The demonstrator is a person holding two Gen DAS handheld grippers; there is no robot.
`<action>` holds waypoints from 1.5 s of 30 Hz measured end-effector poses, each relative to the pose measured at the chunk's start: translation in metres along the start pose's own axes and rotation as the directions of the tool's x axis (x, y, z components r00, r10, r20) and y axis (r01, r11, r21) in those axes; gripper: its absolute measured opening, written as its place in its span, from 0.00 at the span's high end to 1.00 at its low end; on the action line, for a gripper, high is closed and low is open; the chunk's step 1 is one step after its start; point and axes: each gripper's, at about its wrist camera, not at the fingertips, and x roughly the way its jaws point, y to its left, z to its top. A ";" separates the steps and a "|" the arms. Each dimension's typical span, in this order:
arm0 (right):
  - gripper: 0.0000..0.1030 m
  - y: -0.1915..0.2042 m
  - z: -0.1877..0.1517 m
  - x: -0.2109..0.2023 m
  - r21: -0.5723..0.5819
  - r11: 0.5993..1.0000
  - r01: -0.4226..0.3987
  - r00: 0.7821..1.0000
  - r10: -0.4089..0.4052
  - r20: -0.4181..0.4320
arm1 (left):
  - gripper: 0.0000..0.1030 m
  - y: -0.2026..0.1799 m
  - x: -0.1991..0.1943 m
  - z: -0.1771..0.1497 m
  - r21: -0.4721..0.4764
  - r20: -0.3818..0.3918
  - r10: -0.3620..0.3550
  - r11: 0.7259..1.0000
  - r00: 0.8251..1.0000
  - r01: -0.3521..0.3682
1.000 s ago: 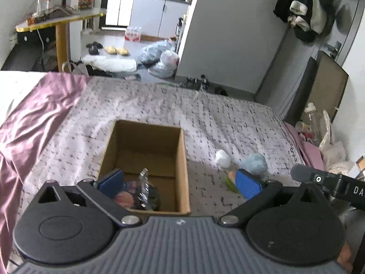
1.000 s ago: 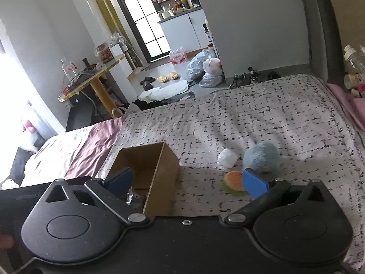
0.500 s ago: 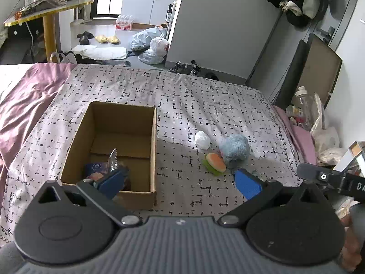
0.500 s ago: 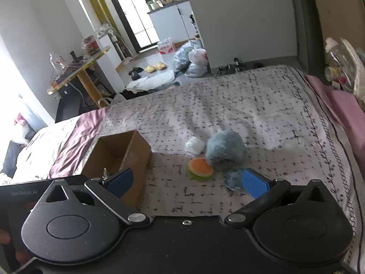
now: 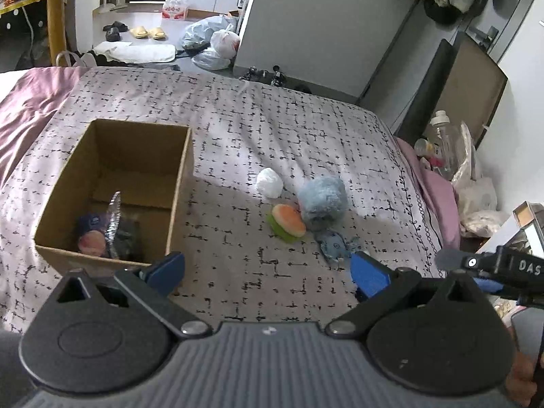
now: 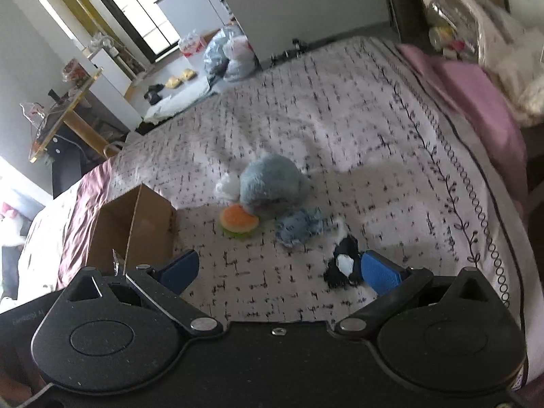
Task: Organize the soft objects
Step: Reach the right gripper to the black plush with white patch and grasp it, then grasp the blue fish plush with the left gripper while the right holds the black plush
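Lying in a loose cluster on the patterned bedspread [image 5: 272, 136]: a fluffy blue-grey plush [image 5: 322, 201], a white soft ball [image 5: 269, 183] just beside it on the far side, and an orange-and-green burger toy [image 5: 286, 225] touching the plush's near edge. Nearer the camera, a small flat blue fabric toy [image 5: 335, 245], close to the plush and the burger. Nearest of all in the right wrist view, a small black-and-white soft item [image 6: 343, 265], just beside that gripper's blue right pad. Well to the left of the cluster, an open cardboard box [image 5: 180, 170], upright on the bedspread, with a few items at its near end, among them a clear crinkled wrapper; what the others are, hard to tell. Left gripper [image 5: 267, 270] spread wide, pinching nothing, low over the bedspread between box and toys. Right gripper [image 6: 278, 270] likewise spread wide and empty, facing the cluster. Beyond the bed, bulging plastic bags [image 5: 212, 44] on the floor.
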 end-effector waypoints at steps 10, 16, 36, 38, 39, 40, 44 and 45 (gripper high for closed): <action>0.04 -0.029 0.010 0.027 0.115 0.990 0.086 0.993 -0.075 -0.091 | 0.00 -0.019 0.028 0.004 -0.020 -0.025 -0.029 0.999 0.999 0.029; 0.11 -0.045 0.009 0.049 0.180 0.978 0.105 0.989 -0.084 -0.120 | 0.00 -0.022 0.051 0.005 -0.046 -0.041 -0.030 0.999 0.999 0.028; 0.34 -0.077 -0.003 0.130 0.320 0.934 0.161 0.968 -0.085 -0.237 | 0.03 -0.032 0.133 0.000 -0.088 -0.111 -0.062 0.995 0.992 0.052; 0.43 -0.078 -0.004 0.136 0.319 0.933 0.165 0.964 -0.085 -0.251 | 0.03 -0.033 0.141 -0.001 -0.101 -0.125 -0.068 0.993 0.990 0.056; 0.45 -0.079 -0.004 0.137 0.315 0.934 0.169 0.964 -0.091 -0.249 | 0.03 -0.035 0.144 -0.002 -0.101 -0.131 -0.069 0.993 0.989 0.056; 0.51 -0.079 -0.003 0.138 0.309 0.936 0.166 0.966 -0.091 -0.242 | 0.03 -0.036 0.147 -0.002 -0.098 -0.135 -0.071 0.993 0.988 0.058; 0.74 -0.083 -0.002 0.143 0.309 0.935 0.175 0.966 -0.102 -0.239 | 0.03 -0.042 0.159 -0.003 -0.090 -0.150 -0.072 0.994 0.986 0.059; 0.75 -0.085 -0.001 0.143 0.316 0.934 0.164 0.969 -0.092 -0.230 | 0.03 -0.043 0.163 -0.003 -0.094 -0.155 -0.072 0.994 0.985 0.058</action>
